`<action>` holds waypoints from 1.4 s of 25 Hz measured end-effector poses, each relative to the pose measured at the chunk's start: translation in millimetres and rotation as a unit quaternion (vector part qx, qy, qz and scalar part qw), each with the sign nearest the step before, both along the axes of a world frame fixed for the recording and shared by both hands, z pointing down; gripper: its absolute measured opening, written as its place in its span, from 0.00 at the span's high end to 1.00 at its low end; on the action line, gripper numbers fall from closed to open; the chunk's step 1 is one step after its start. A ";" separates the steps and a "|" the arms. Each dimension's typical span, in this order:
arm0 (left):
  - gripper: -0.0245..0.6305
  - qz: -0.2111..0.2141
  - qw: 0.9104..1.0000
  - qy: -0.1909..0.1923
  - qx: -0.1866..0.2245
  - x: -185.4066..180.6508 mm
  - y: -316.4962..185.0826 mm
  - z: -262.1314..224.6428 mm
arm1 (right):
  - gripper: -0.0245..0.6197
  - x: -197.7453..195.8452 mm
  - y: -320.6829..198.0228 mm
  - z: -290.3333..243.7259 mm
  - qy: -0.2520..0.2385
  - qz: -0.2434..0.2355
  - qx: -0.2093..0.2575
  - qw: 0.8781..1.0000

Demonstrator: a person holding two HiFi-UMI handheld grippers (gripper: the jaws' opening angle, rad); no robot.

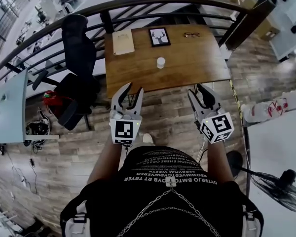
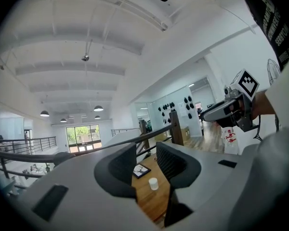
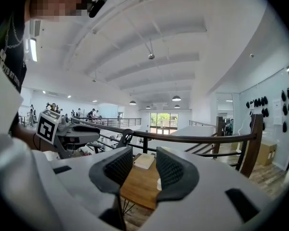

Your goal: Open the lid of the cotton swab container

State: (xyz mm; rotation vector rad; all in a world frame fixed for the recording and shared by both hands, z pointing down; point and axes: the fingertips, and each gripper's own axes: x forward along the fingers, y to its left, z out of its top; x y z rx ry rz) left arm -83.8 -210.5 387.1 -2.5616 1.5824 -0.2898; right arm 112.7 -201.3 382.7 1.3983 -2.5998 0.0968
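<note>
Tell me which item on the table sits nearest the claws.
The white container, standing alone in the middle of the table; the book, framed picture and glasses lie along its far edge.

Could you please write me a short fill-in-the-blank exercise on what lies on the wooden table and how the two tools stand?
1. The small white container stands near the ____ of the wooden table.
2. In the head view, the cream book lies to the ____ of the framed picture.
3. The left tool and the right tool both have their jaws ____, with nothing between them.

Missing words: middle; left; open
</note>
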 end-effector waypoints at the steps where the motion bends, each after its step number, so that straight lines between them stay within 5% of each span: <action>1: 0.74 0.002 1.000 0.003 0.002 -3.1 -4.6 -1.2 | 0.75 -3.2 -4.2 -1.8 0.002 0.001 0.002 1.000; 17: 0.74 0.037 0.999 0.026 -0.004 -26.8 -29.4 5.7 | 0.74 -38.0 -24.5 9.5 0.013 0.009 -0.019 1.000; 35: 0.74 0.043 0.998 -0.009 -0.042 4.8 -77.8 38.6 | 0.74 -26.4 -86.2 30.1 -0.002 -0.016 -0.035 0.999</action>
